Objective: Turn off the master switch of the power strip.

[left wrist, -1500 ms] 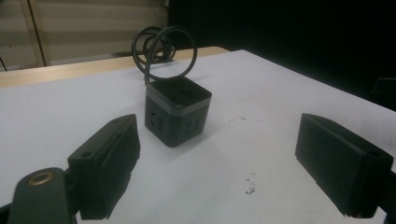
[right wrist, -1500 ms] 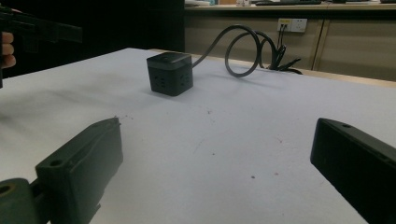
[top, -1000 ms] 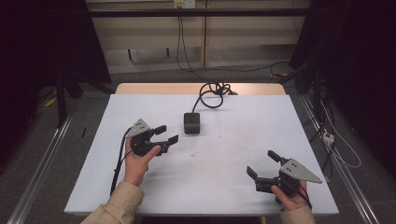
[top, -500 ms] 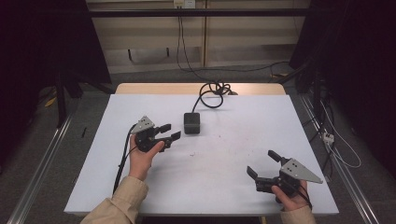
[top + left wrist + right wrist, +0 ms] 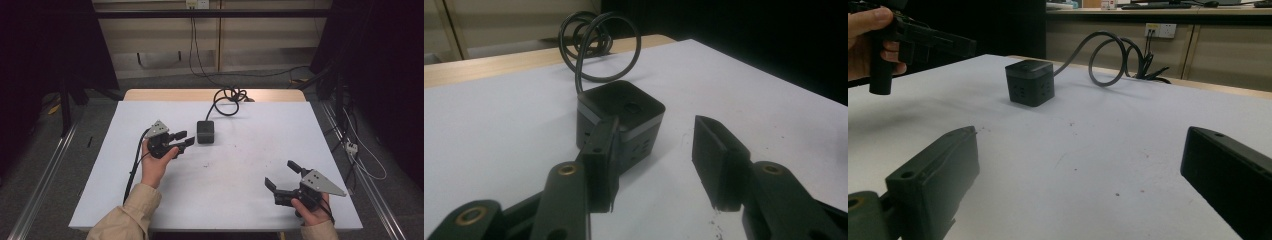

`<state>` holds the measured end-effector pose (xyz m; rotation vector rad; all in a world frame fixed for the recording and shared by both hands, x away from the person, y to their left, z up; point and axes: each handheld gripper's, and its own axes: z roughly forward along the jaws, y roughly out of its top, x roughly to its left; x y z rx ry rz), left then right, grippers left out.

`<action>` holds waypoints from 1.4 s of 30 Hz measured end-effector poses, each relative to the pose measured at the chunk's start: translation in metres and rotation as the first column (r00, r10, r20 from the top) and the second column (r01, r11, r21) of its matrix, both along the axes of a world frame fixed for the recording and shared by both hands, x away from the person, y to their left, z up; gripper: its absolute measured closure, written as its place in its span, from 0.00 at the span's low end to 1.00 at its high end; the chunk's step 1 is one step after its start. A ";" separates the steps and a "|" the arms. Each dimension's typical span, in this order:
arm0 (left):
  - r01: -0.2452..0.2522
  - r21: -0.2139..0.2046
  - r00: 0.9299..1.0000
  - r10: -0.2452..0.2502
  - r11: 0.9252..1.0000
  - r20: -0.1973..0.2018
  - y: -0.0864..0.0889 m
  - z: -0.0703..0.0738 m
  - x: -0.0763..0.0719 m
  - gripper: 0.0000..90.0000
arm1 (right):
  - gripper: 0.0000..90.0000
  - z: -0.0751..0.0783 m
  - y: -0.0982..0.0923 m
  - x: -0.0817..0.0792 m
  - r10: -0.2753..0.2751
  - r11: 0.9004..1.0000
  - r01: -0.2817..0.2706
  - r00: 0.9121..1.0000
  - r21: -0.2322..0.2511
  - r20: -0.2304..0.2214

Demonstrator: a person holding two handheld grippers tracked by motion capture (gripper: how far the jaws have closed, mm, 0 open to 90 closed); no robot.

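Right tongs [image 5: 283, 175]: jaws wide apart, empty, near desk [image 5: 250, 200] front edge. Left tongs [image 5: 181, 141]: jaws parted, empty. Black socket cube [image 5: 205, 132] sits just beyond them, apart; one jaw hides its lower corner in left gripper view. Its coiled cable [image 5: 229, 98] lies farther back.
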<state>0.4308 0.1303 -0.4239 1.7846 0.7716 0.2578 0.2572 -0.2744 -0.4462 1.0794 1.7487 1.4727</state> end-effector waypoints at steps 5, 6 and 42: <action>-0.008 0.009 1.000 0.008 1.000 -0.010 -0.004 -0.001 0.005 0.66 | 0.02 0.000 -0.001 0.000 -0.001 1.000 0.001 1.000 -0.002 0.002; -0.005 0.010 1.000 0.006 1.000 -0.011 -0.005 -0.001 0.006 0.67 | 0.02 0.000 -0.001 0.000 -0.001 1.000 0.001 1.000 0.000 0.002; 0.004 0.048 0.999 -0.002 0.999 -0.043 -0.024 -0.003 0.025 0.92 | 0.02 0.000 -0.003 0.001 0.002 1.000 -0.002 1.000 0.008 0.001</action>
